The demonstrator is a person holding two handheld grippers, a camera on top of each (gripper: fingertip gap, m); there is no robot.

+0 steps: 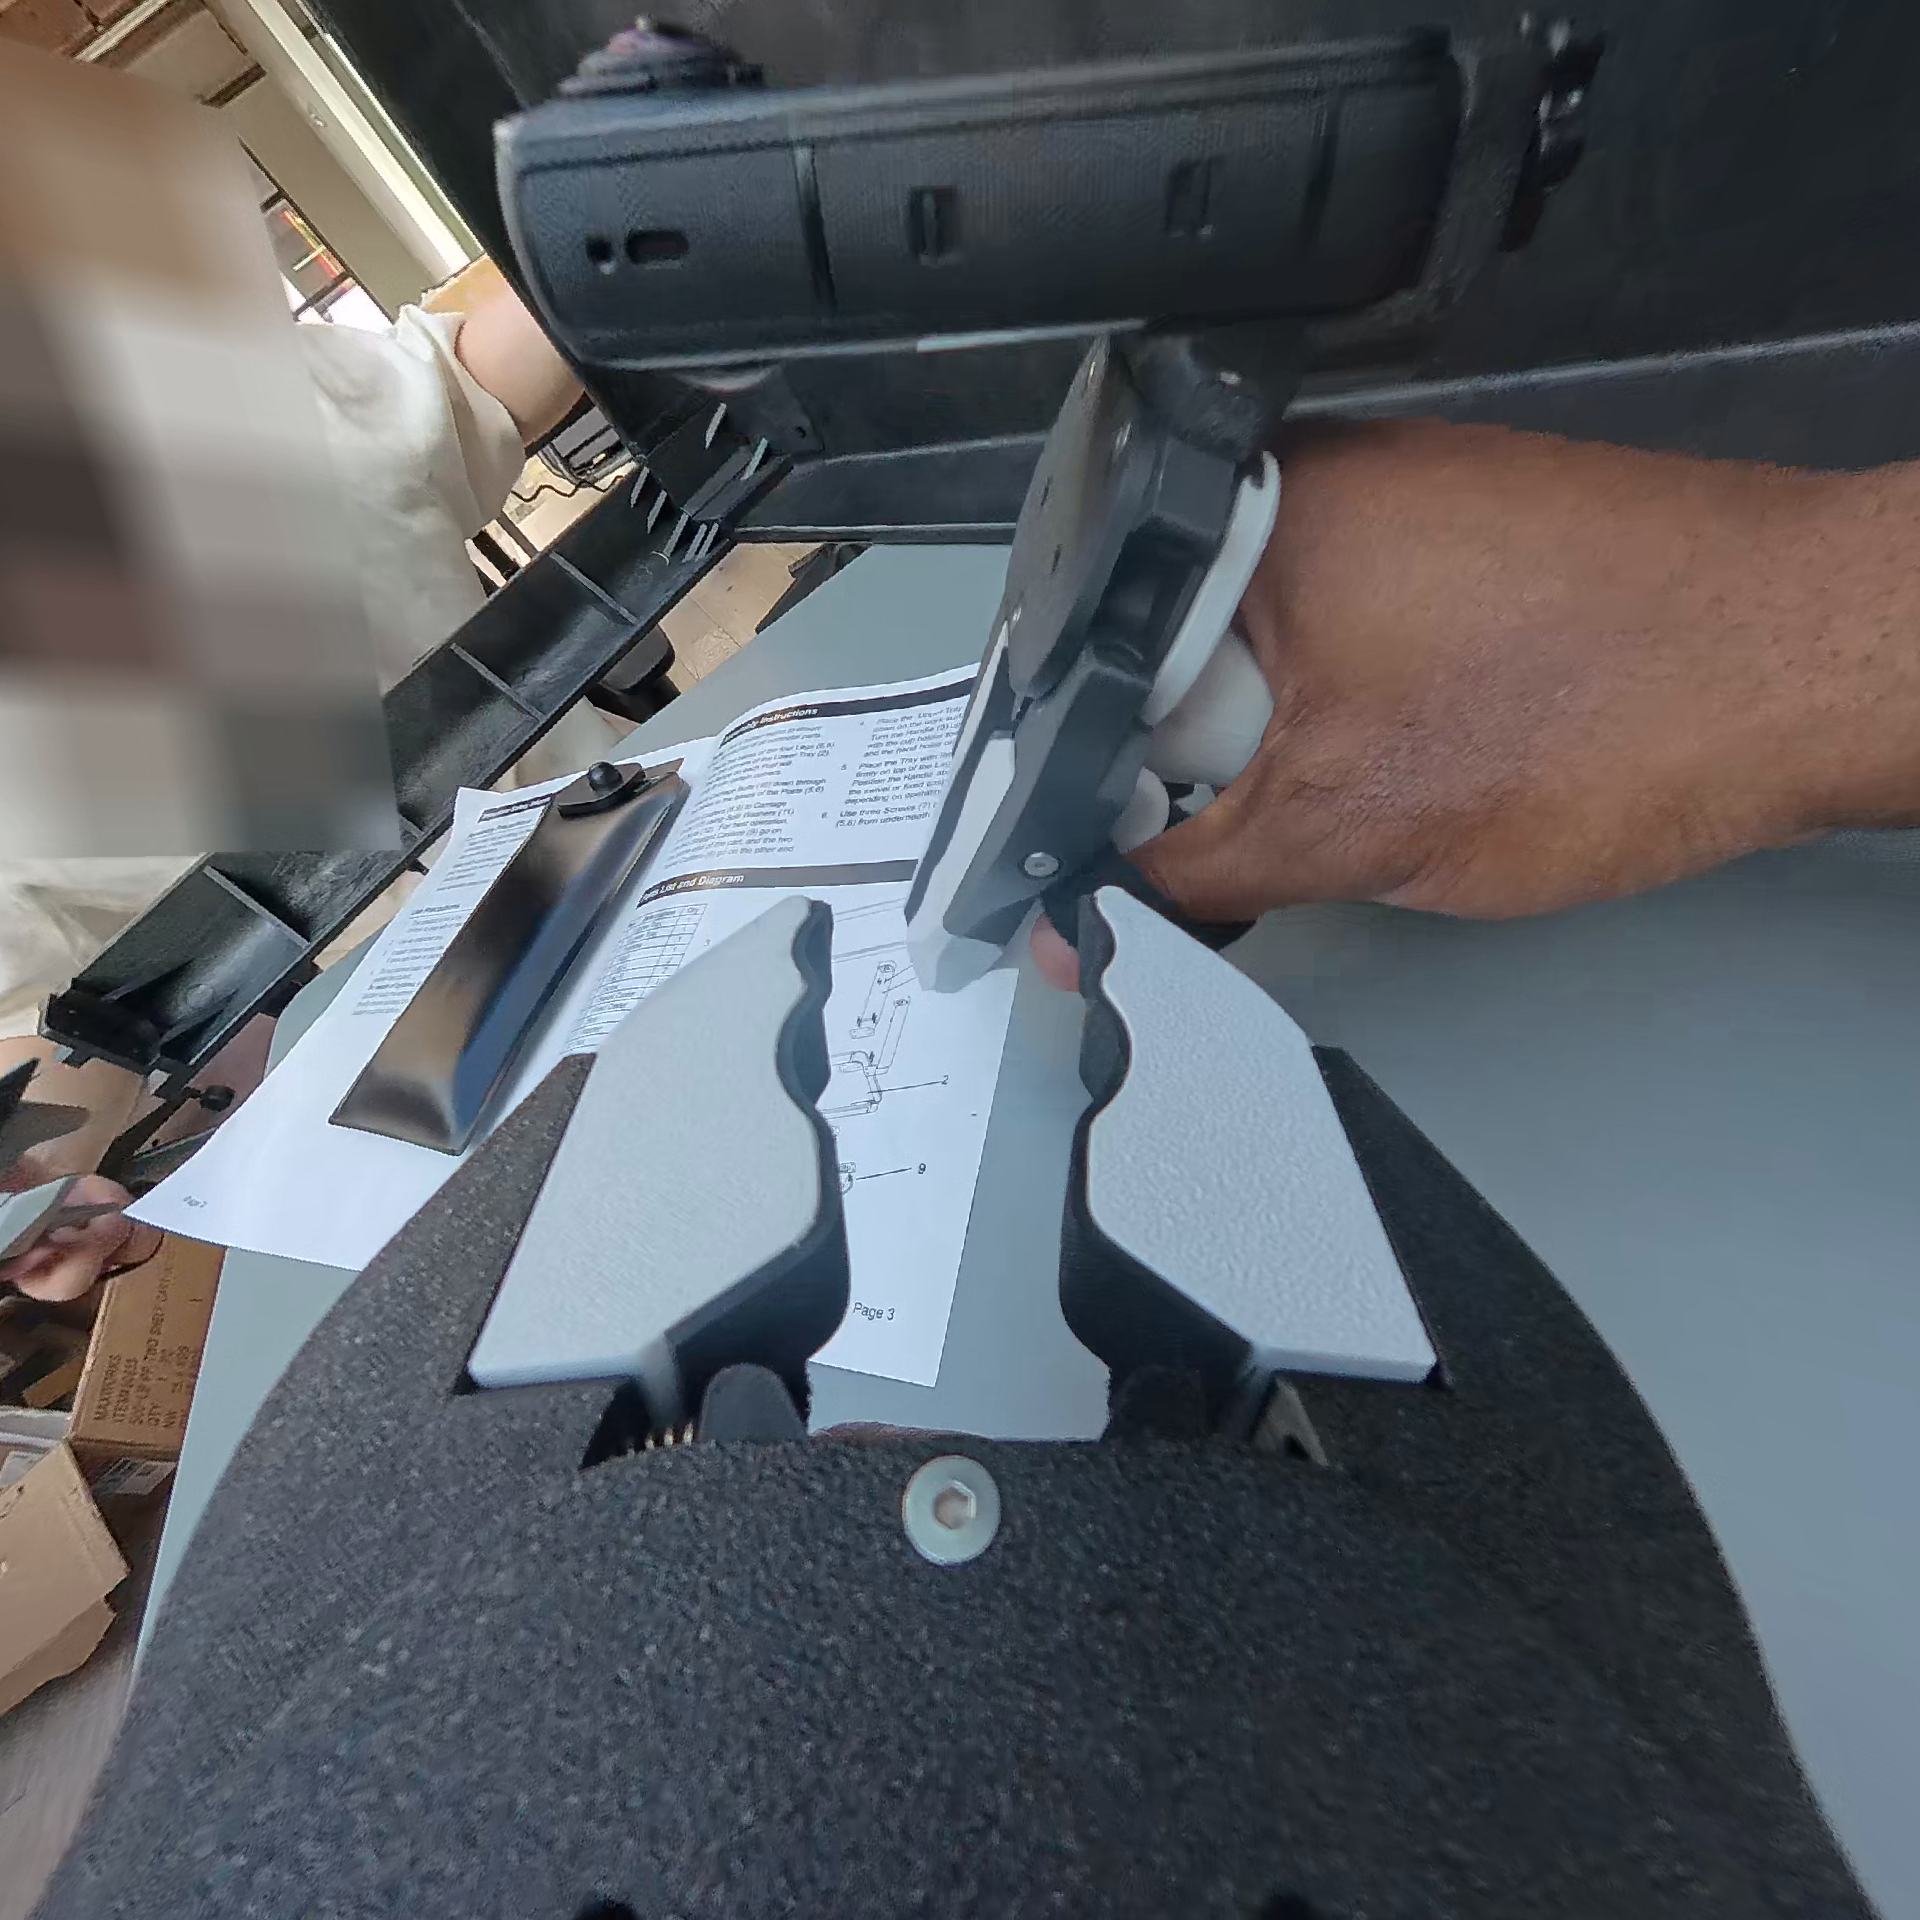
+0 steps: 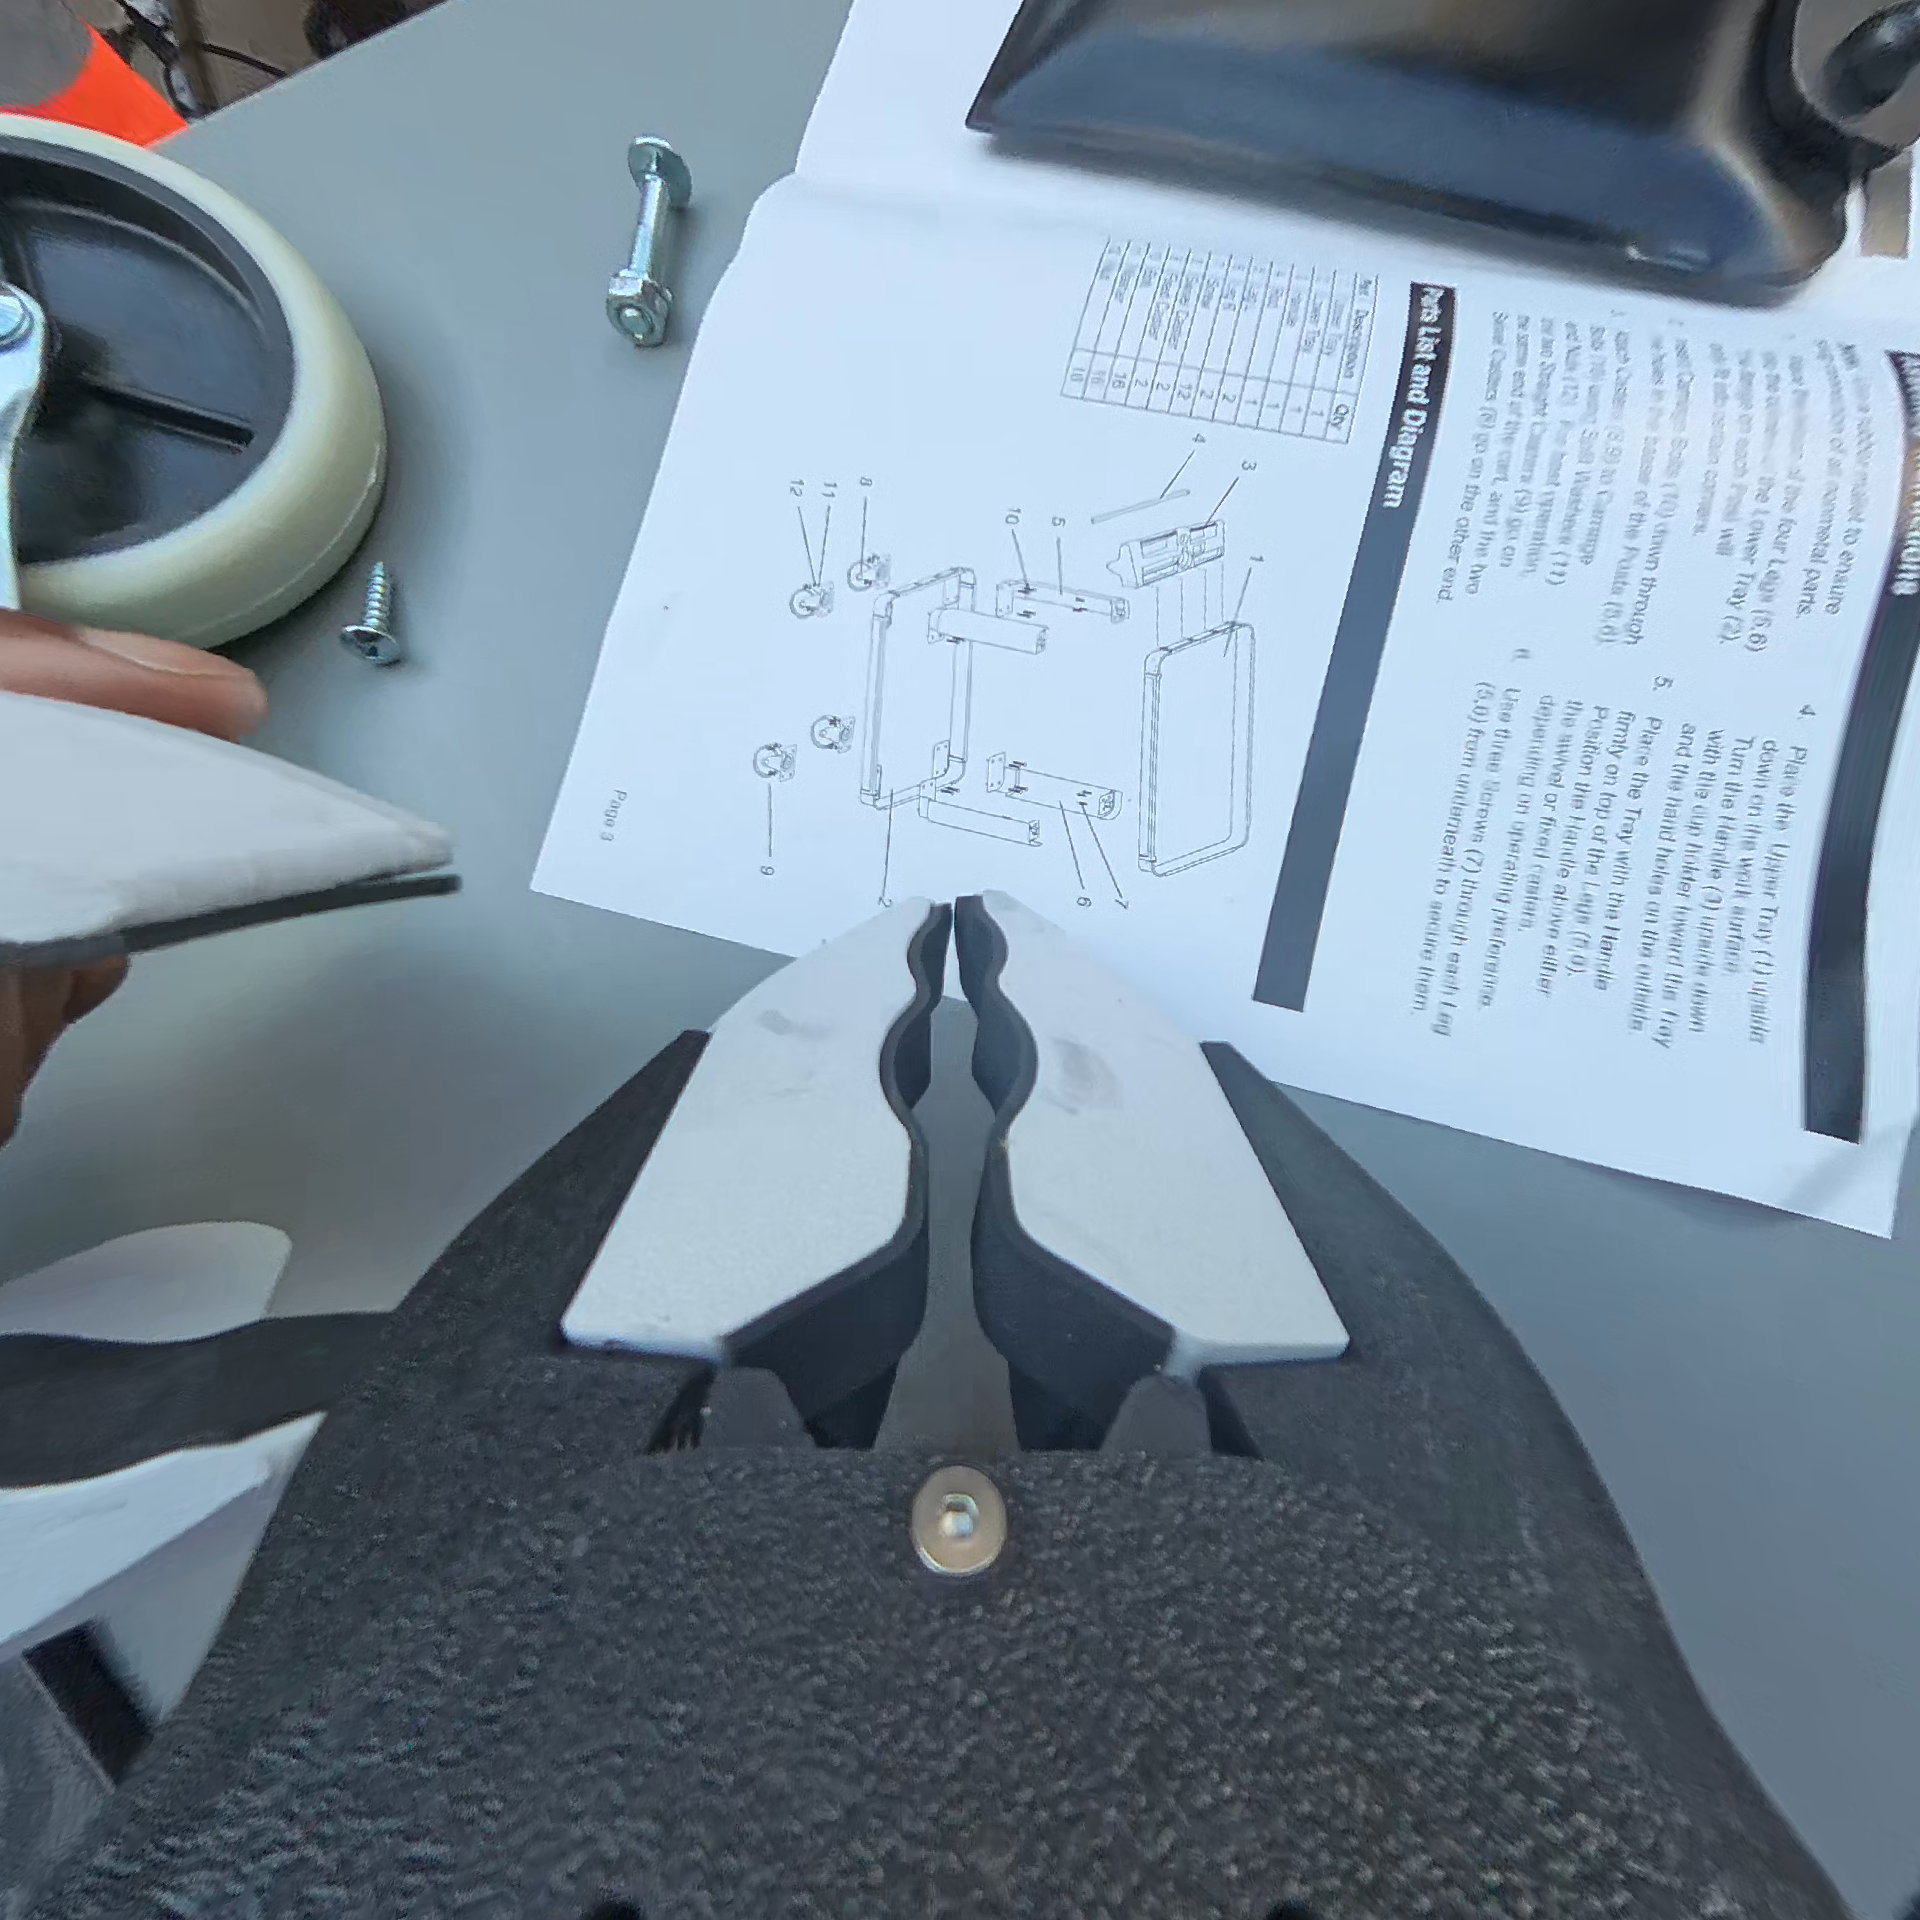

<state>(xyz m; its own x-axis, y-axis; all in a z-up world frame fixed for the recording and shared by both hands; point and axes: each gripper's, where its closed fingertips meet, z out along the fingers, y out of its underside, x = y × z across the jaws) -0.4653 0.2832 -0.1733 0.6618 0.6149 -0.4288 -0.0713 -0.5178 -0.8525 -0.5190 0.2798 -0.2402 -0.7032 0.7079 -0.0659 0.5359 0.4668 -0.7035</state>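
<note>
A grey table [image 2: 436, 1039] carries a manual [image 2: 935, 416], weighted flat by a black part [image 1: 520, 935]. Left gripper [image 1: 951, 997] jaws apart over it; right gripper [image 2: 953, 914] jaws together, seemingly empty, at its edge.

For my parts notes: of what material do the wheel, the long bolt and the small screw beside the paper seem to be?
Wheel: cream tyre, probably rubber or plastic, matte; dark hub, likely plastic. Long bolt and small screw: bright silvery metal, apparently zinc-plated steel.
</note>
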